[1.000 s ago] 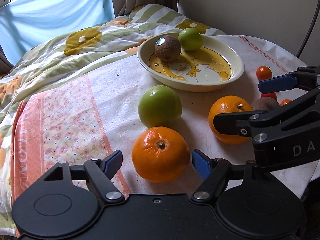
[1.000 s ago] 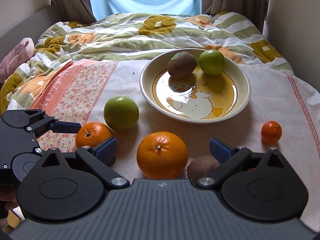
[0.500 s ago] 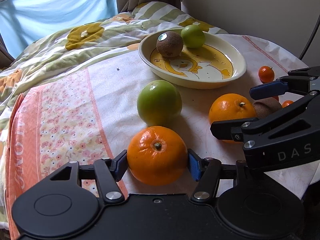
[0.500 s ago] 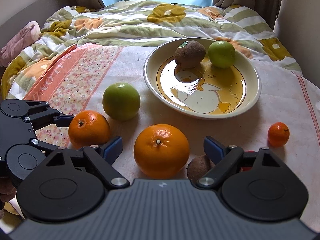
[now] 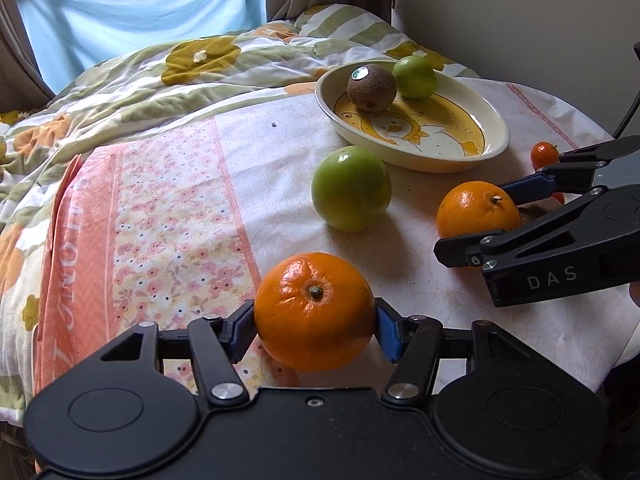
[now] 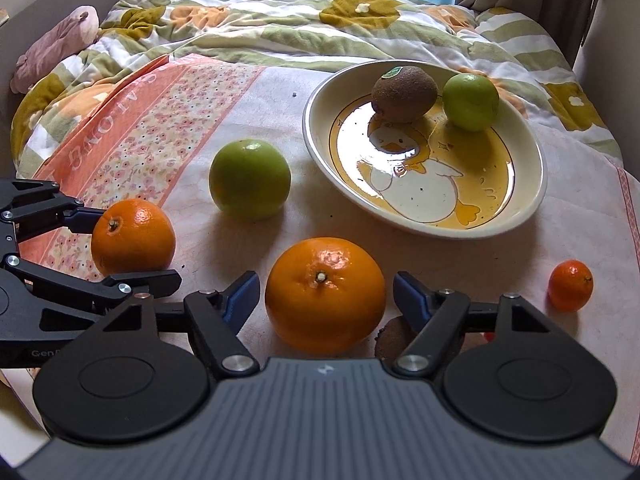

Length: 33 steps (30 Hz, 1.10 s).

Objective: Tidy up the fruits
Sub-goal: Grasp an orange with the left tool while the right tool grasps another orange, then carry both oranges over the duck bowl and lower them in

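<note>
- Left wrist view: the left gripper (image 5: 315, 322) reaches forward low over the tablecloth (image 5: 280, 168), its two blue pads pressed against opposite sides of an orange (image 5: 315, 316), stem end up.
- Ahead of it a large green fruit (image 5: 351, 187) sits on the cloth, just in front of the duck-printed dish (image 5: 496, 136).
- The dish holds a kiwi (image 5: 371, 87) with a sticker and a smaller green fruit (image 5: 414, 77), the two touching.
- The right gripper (image 5: 490, 220) enters from the right edge, lying level, its fingers spread to either side of a second orange (image 5: 478, 212); contact cannot be judged here.
- A small tangerine (image 5: 544, 154) lies beyond that gripper, near the dish.
- Right wrist view: the right gripper (image 6: 326, 298) points toward the dish (image 6: 316, 136), its blue pads set apart on both flanks of the second orange (image 6: 325, 294), with a narrow gap visible on each side.
- A second kiwi (image 6: 394, 338) is partly hidden under the right finger, beside that orange.
- The small tangerine (image 6: 570, 285) rests well to the right on the cloth.
- The left gripper (image 6: 132, 248) comes in from the left edge, clasping the first orange (image 6: 133, 242) between its fingers.
- The large green fruit (image 6: 250, 184) stands between the first orange and the dish; the kiwi (image 6: 404, 88) and smaller green fruit (image 6: 471, 102) lie at the dish's far side.
- A quilt (image 6: 280, 28) covers the bed behind.
</note>
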Tool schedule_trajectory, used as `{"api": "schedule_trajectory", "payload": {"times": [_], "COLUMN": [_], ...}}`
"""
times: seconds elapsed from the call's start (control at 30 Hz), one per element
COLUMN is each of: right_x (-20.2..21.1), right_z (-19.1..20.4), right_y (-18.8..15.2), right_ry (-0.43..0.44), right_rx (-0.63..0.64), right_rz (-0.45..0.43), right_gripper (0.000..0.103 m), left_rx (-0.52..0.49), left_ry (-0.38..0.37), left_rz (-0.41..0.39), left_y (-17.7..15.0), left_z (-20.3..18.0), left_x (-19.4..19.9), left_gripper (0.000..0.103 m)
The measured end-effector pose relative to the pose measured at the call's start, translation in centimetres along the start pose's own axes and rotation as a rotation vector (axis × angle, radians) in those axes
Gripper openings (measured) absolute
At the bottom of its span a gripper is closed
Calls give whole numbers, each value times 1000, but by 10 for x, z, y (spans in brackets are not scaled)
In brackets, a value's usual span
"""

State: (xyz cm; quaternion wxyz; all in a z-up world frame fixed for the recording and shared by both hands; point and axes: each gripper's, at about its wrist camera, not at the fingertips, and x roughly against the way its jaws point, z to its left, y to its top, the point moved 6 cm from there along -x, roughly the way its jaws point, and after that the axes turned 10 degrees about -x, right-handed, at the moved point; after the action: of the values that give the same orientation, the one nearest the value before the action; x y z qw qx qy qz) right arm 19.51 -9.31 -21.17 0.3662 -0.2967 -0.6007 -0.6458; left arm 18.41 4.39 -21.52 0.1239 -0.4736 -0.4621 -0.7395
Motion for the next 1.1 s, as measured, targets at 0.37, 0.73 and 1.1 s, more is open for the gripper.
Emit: {"api": "schedule_trajectory", "payload": {"times": [0.37, 0.73, 1.1], "right_x": [-2, 33, 98], "right_z": [3, 13, 8], "right_y": [-3, -4, 13], "right_ry": [-23, 8, 13], "right_rx": [30, -21, -93], "right_rz": [7, -17, -88], "right_gripper": [79, 78, 78], "left_rx": [55, 85, 116], "left_ry": [18, 37, 66], "left_rz": [-25, -56, -119], "left_y": [-9, -13, 12], "left_z": [7, 7, 6], "left_x": [21, 53, 100], "left_gripper": [65, 65, 65]}}
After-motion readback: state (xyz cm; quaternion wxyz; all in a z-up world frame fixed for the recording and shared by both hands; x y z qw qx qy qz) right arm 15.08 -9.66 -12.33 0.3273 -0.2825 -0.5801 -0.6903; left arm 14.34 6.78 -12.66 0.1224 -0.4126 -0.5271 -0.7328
